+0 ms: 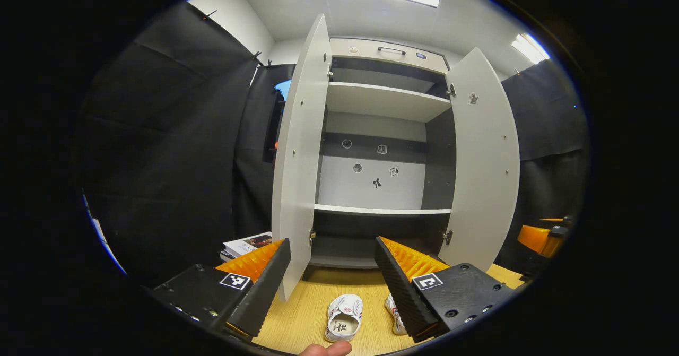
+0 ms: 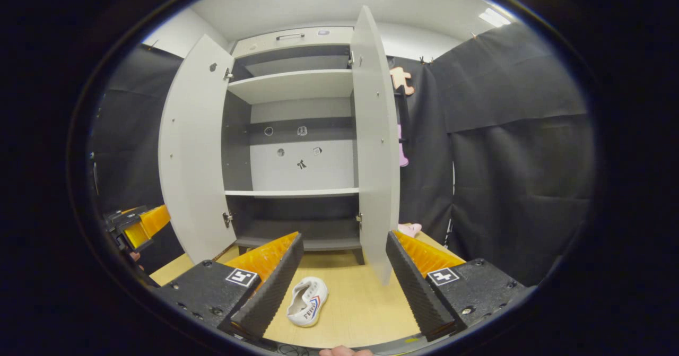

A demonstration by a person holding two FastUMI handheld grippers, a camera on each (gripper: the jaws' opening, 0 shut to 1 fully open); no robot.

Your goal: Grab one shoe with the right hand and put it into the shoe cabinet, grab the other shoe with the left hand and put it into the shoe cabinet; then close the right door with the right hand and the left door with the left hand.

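The white shoe cabinet stands with its left door and right door swung wide; its shelves are bare. Two white shoes lie on the wooden floor before it: one shoe between my left gripper's fingers, the other shoe half hidden behind a finger. My left gripper is open, above them and touching neither. In the right gripper view a white shoe lies on its side low between the fingers of my right gripper, which is open and holds nothing.
A stack of books lies left of the cabinet. Something pink sits on the floor behind the right door. Black cloth walls close both sides. The left gripper shows at the far left in the right gripper view.
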